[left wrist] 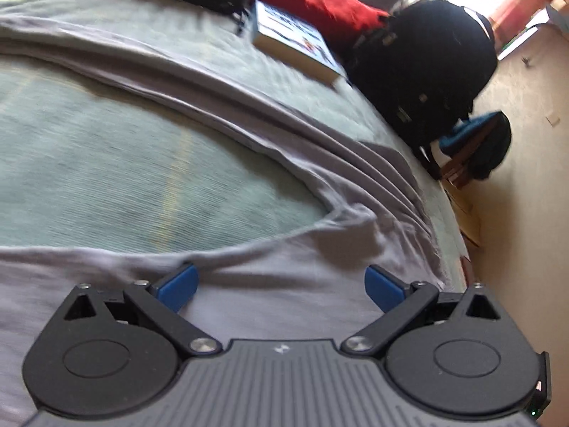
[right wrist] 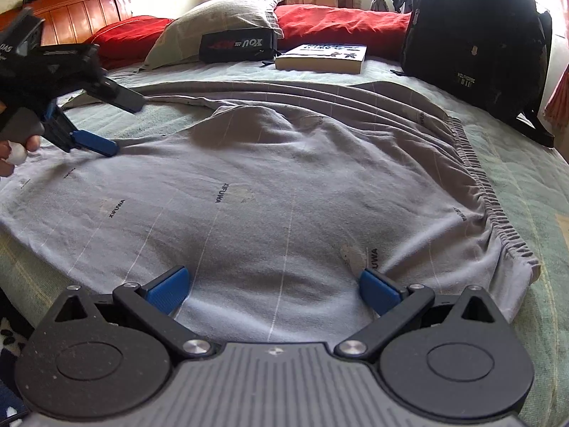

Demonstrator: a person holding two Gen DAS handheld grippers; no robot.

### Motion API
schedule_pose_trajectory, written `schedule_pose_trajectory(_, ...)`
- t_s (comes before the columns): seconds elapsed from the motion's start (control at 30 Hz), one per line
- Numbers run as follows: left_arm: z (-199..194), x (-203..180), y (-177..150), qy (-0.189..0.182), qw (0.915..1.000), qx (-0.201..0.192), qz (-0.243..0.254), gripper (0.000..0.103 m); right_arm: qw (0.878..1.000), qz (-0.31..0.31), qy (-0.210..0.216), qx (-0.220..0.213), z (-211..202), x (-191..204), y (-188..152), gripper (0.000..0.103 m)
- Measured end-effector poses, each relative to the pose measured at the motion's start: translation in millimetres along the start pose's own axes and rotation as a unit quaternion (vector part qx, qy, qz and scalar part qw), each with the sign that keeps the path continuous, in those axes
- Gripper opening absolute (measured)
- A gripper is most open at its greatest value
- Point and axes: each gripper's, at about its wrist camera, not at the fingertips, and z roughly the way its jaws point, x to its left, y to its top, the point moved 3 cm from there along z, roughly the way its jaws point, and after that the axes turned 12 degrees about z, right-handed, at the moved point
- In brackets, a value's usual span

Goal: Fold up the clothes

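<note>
- The grey garment (right wrist: 270,185), which looks like loose trousers with a gathered elastic waistband (right wrist: 487,199) along its right edge, lies spread across the middle of the bed (right wrist: 533,178). Its near part is fairly flat; its far part is bunched into long ridges.
- The flat spread reads as preparation: the cloth seems laid out so an edge can be picked up and carried over, and no fold looks made yet.
- The right gripper (right wrist: 274,290) hovers low over the near hem with its blue fingers wide apart and nothing between them, probably lining up a grab on that edge.
- The left gripper (left wrist: 281,284) sits at the left edge of the cloth, also spread wide and empty. In the right wrist view, one blue fingertip (right wrist: 96,144) rests on or just above the fabric; actual contact cannot be confirmed. A hand (right wrist: 16,153) holds its handle.
- On the far side of the bed lie a book (right wrist: 322,57), a black pouch (right wrist: 238,46), a grey pillow (right wrist: 220,23) and red bedding (right wrist: 341,23), all well apart from the garment.
- The black backpack (right wrist: 473,32) stands upright at the far right corner; like the pouch, its contents cannot be seen.
</note>
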Motion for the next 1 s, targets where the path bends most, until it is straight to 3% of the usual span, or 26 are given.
schedule_pose_trajectory(0.27,-36.7,27.4,4.2,0.055,0.9976,-0.036,-0.022,0.100,1.000,-0.001,-0.006,0.000,0.6,1.6,-0.2,0.103)
schedule_pose_trajectory(0.4,-31.5,15.0,-4.1,0.014,0.9997,-0.019,0.001,0.100,1.000,0.000,-0.009,0.001,0.8,2.1,0.3,0.103)
schedule_pose_trajectory(0.57,-23.7,31.1,-0.6,0.122,0.9916,-0.041,0.011,0.099,1.000,-0.002,-0.009,-0.001,0.6,2.4,-0.2,0.103)
schedule_pose_trajectory(0.73,-48.0,25.2,0.2,0.114,0.9917,-0.058,0.017,0.099,1.000,-0.002,-0.009,-0.001,0.9,1.9,-0.2,0.103)
schedule_pose_trajectory(0.87,-52.2,16.5,-14.7,0.087,0.9943,-0.024,0.057,0.100,1.000,-0.002,-0.010,-0.003,0.7,2.5,-1.0,0.103)
schedule_pose_trajectory(0.93,-46.6,25.4,-21.4,0.107,0.9928,-0.009,0.055,0.100,1.000,-0.002,-0.011,-0.003,0.8,2.7,-1.0,0.103)
schedule_pose_trajectory(1.0,-48.6,38.4,-23.1,0.155,0.9865,-0.029,0.043,0.100,1.000,-0.002,-0.011,-0.003,0.6,2.9,-1.1,0.103)
